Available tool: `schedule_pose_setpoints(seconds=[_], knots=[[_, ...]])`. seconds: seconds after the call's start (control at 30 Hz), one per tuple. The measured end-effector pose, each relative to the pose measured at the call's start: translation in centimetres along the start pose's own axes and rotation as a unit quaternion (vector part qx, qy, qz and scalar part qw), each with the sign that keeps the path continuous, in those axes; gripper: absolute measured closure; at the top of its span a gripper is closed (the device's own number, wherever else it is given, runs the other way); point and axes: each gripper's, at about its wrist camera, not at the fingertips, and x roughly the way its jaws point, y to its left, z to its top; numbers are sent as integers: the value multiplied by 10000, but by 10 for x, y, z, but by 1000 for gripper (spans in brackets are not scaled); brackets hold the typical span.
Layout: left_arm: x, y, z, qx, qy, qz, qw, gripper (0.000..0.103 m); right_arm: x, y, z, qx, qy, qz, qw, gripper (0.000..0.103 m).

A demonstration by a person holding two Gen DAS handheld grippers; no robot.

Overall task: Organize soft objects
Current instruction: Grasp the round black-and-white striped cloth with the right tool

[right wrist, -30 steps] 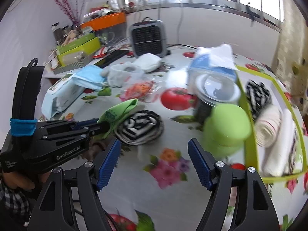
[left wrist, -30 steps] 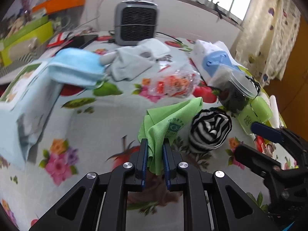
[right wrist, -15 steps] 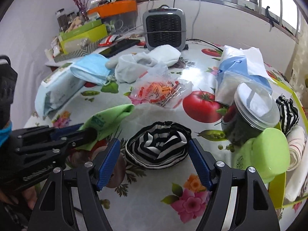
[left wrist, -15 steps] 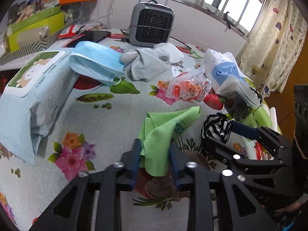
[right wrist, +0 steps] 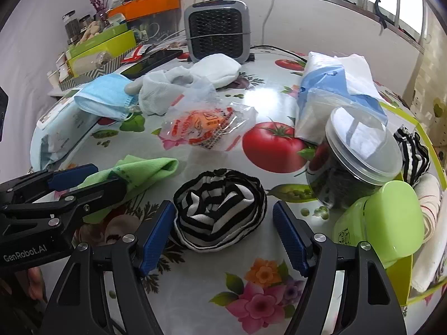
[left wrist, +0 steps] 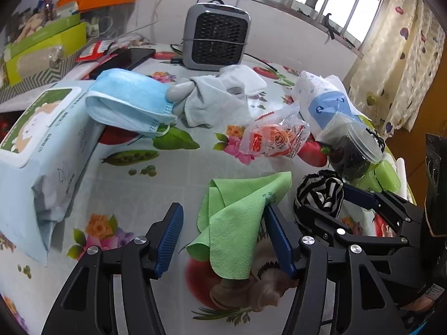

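Note:
A green cloth [left wrist: 237,215] lies crumpled on the flowered table between the fingers of my left gripper [left wrist: 225,240]. Its jaws are opening: the left pad stands clear of the cloth, which leans on the right pad. To its right lies a black-and-white striped sock roll [right wrist: 220,209]. My right gripper [right wrist: 223,237] stands open astride the roll, its pads at either side without squeezing it. In the right wrist view my left gripper [right wrist: 95,181] shows at the left, over the green cloth [right wrist: 139,170]. In the left wrist view my right gripper [left wrist: 324,199] frames the striped roll [left wrist: 318,192].
Further back lie a blue face mask [left wrist: 131,103], white socks [left wrist: 215,97], a wipes pack [left wrist: 42,150], a snack bag [right wrist: 206,128] and a tissue pack [right wrist: 335,89]. A lidded jar [right wrist: 354,162] and green cup [right wrist: 391,217] crowd the right. A green tray [right wrist: 405,117] holds another striped sock and rolled cloths.
My left jaws have spread apart and released the green cloth, which now sags between them. My right gripper has come forward and down until its fingers flank the striped roll.

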Motion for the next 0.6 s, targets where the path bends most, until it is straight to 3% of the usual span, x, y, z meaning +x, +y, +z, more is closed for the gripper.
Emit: schedule_pose_setpoints(seconds=[0.13, 0.27, 0.6], knots=[[0, -1, 0, 39, -21, 48, 10000, 45, -1, 2, -1, -52, -16, 20, 10000, 32], [0, 0, -1, 74, -53, 160, 9998, 72, -3, 6, -2, -145, -58, 137, 9998, 50], [0, 1, -2, 5, -73, 146, 9999, 83, -5, 8, -3, -142, -102, 267, 9995, 70]])
